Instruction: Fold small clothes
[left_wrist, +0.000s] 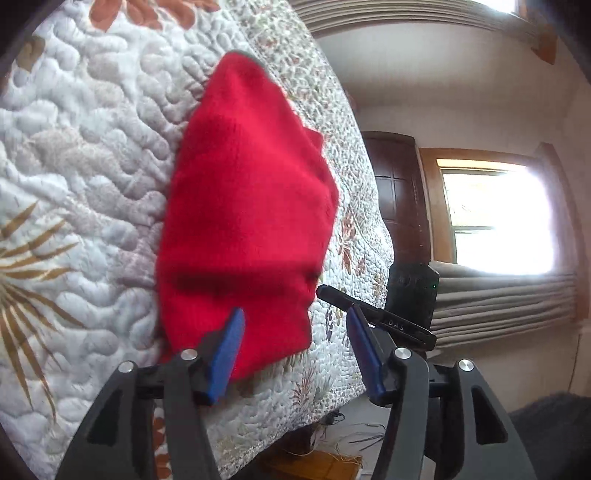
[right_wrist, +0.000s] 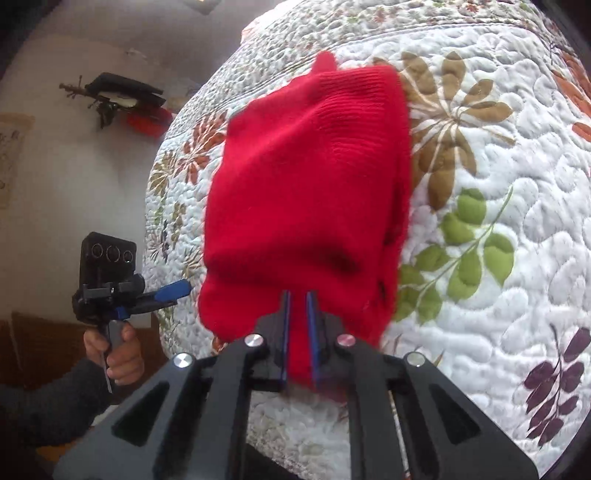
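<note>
A small red knitted garment (left_wrist: 247, 206) lies folded on a quilted floral bedspread (left_wrist: 81, 155). In the left wrist view my left gripper (left_wrist: 295, 314) stands open just off the garment's near edge, its blue pads wide apart with nothing between them. In the right wrist view the same red garment (right_wrist: 306, 177) fills the middle, and my right gripper (right_wrist: 298, 295) is shut on its near edge, red cloth pinched between the blue pads. The left gripper (right_wrist: 173, 290) also shows at the left of that view, held by a hand (right_wrist: 118, 350) beside the bed.
The bedspread (right_wrist: 498, 221) runs to the bed's edge close to both grippers. A dark wooden door (left_wrist: 399, 199) and a bright window (left_wrist: 498, 218) with bunched curtain stand beyond the bed. Items hang on the wall (right_wrist: 122, 99). A person's dark sleeve (right_wrist: 44, 406) is at the lower left.
</note>
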